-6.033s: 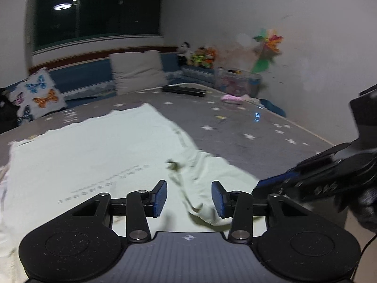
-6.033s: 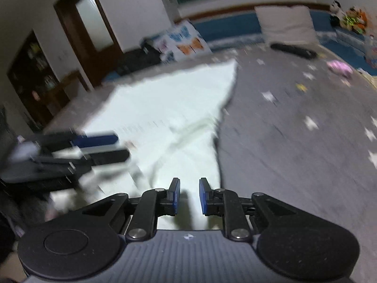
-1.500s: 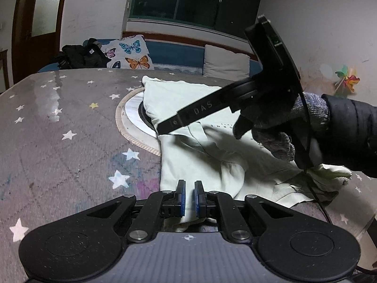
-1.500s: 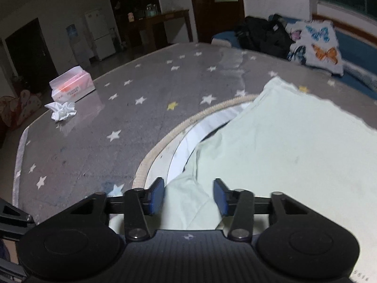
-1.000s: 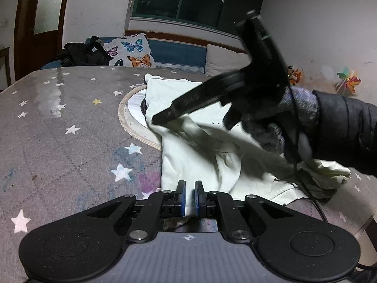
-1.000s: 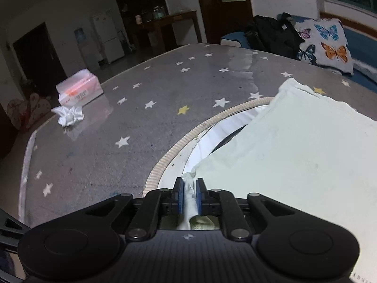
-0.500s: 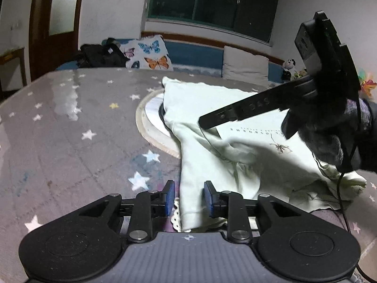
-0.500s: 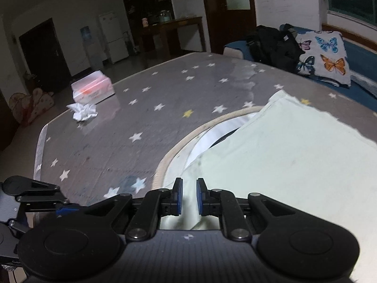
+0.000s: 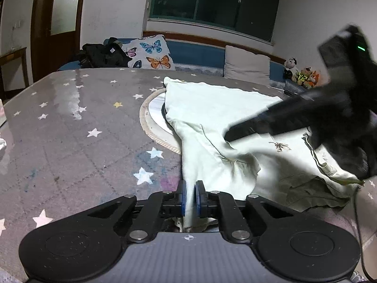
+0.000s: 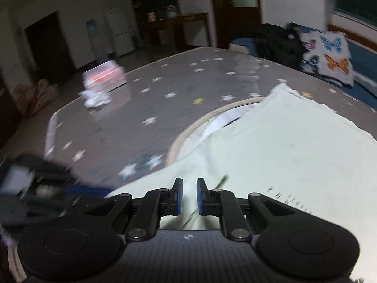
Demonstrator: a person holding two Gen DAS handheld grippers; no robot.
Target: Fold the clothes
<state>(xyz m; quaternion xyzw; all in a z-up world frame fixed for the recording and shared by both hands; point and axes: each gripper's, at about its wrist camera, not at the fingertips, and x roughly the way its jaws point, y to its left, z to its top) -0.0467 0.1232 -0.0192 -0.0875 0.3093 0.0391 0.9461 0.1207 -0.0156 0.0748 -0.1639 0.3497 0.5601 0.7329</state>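
Observation:
A pale green garment point(image 9: 223, 115) lies spread over the grey star-patterned table point(image 9: 77, 141), crumpled at its near right end. My left gripper point(image 9: 190, 197) is shut on a narrow strip of the garment's near edge, which runs up between the blue pads. In the same view my right gripper point(image 9: 227, 138) reaches in from the right, blurred, its tip at a raised fold of the cloth. In the right wrist view my right gripper point(image 10: 189, 197) is shut with garment point(image 10: 282, 146) fabric between its fingers. My left gripper point(image 10: 89, 191) shows blurred at the lower left.
A round mat with a beige rim point(image 9: 150, 127) lies partly under the garment. A pink tissue box point(image 10: 103, 75) and a crumpled tissue point(image 10: 96, 100) sit at the table's far side. A butterfly pillow point(image 9: 150, 54), black bag point(image 9: 101, 55), grey cushion point(image 9: 246, 64) and plush toys point(image 9: 301, 73) line the bench.
My left gripper, open half a second ago, has shut on the garment's near edge. My right gripper stays shut on the cloth and is moving fast, blurring its view.

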